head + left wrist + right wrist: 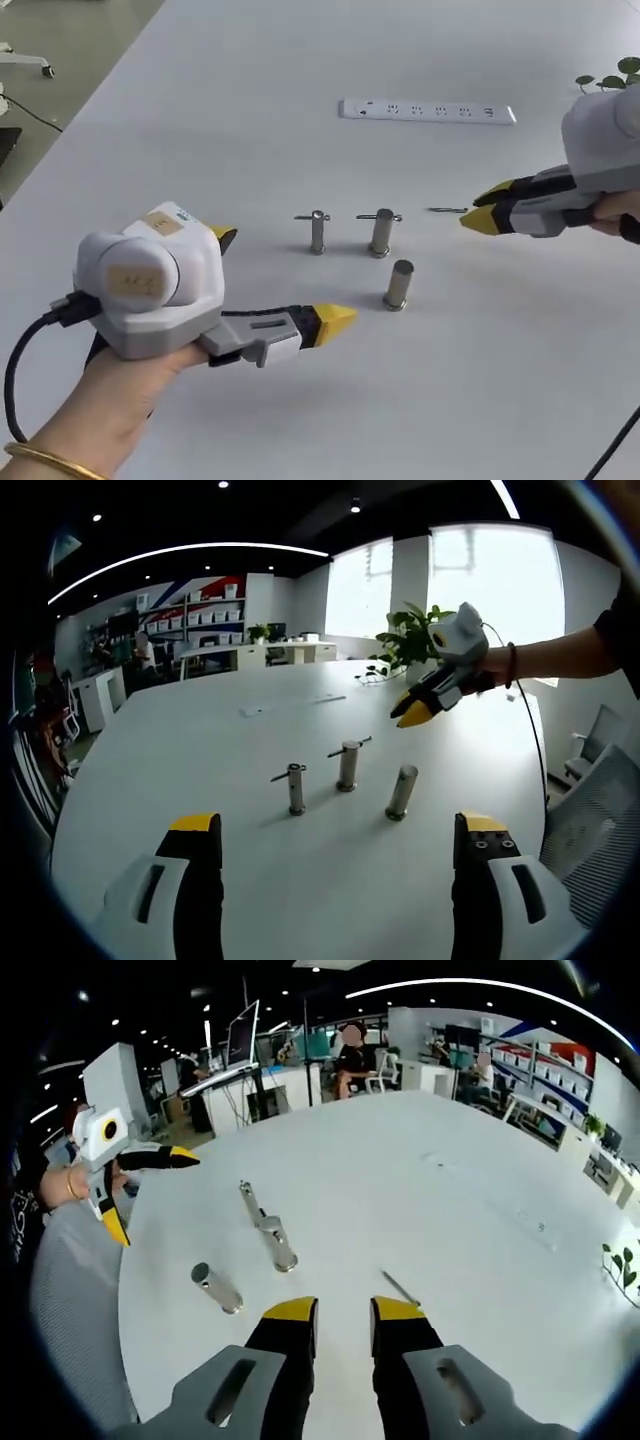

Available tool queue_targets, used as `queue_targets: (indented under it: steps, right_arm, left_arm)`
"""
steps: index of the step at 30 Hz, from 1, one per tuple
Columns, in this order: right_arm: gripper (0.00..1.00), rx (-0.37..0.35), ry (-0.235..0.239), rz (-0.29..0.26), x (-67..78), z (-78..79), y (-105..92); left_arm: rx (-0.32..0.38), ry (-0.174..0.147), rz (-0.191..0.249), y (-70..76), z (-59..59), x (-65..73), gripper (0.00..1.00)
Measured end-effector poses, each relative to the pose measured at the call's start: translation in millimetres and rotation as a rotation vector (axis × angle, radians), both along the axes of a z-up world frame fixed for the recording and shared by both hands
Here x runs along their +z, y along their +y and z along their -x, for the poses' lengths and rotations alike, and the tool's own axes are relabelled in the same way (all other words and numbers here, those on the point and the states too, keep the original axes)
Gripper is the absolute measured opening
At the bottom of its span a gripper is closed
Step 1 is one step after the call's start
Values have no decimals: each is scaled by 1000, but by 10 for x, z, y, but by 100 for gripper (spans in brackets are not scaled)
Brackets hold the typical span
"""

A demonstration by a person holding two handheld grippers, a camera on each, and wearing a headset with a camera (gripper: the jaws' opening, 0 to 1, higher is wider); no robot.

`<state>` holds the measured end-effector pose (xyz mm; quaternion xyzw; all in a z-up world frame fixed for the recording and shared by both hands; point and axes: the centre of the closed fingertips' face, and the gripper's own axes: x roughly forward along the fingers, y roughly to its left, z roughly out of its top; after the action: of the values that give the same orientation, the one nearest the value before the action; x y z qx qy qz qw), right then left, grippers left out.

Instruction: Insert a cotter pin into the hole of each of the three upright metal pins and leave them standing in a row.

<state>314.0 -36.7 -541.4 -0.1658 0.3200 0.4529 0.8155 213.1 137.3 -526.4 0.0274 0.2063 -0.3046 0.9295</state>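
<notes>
White tabletop (pixel 200 150), evenly lit. Far left: left gripper (pixel 280 280) held low over the surface and pointed toward the work, jaws spread wide, nothing between them. Next rightward: first upright pin (pixel 318 232), standing, cotter pin (pixel 303 216) already through the hole near its top. Just beside it: second upright pin (pixel 381 232), likewise standing, likewise fitted with its own crosswise wire (pixel 362 217). Slightly right again and nearer the person: third upright pin (pixel 399 284), standing, no wire in it, out of line with the other two. Further right, flat on the tabletop: loose cotter pin (pixel 447 210), well apart from all three. Far right: right gripper (pixel 480 207), tips just short of that loose cotter pin, jaws parted by a narrow gap, holding nothing. Judged two of three fitted; pick-up of the remaining wire judged the step in hand. Possible failures from here: thin wire lying flat, so liable to skid or flick away under a pinch taken too high; gripped askew, hard to line up with a small hole; sideways push during insertion enough to topple the unsupported third upright pin, perhaps into its neighbour. Steadying with the open left jaws advisable. Third upright pin not yet in the row.
</notes>
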Motion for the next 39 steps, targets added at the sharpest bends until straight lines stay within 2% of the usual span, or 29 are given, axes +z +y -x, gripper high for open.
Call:
queue_targets:
  steps: [3,9,17,23,31,39]
  right_arm:
    - [15,-3,3,26,-37,-81,-21]
    - [14,1,6,82,-138,-235,-92]
    - [9,-5,21,88,-236,-407,-85]
    - [8,15,27,125,-339,-453,-75]
    - [7,81,37,222,-506,-484,-97]
    - [5,128,48,267,-558,-495,-79]
  left_arm:
    - [0,1,11,-12,-9,2,96]
    - [1,0,6,-10,-18,-11,95]
    - [12,7,1,25,-43,-43,94]
    - [16,11,4,36,-52,-53,93]
    - [13,13,7,27,-64,-61,93]
    - [16,20,4,30,-65,-82,92]
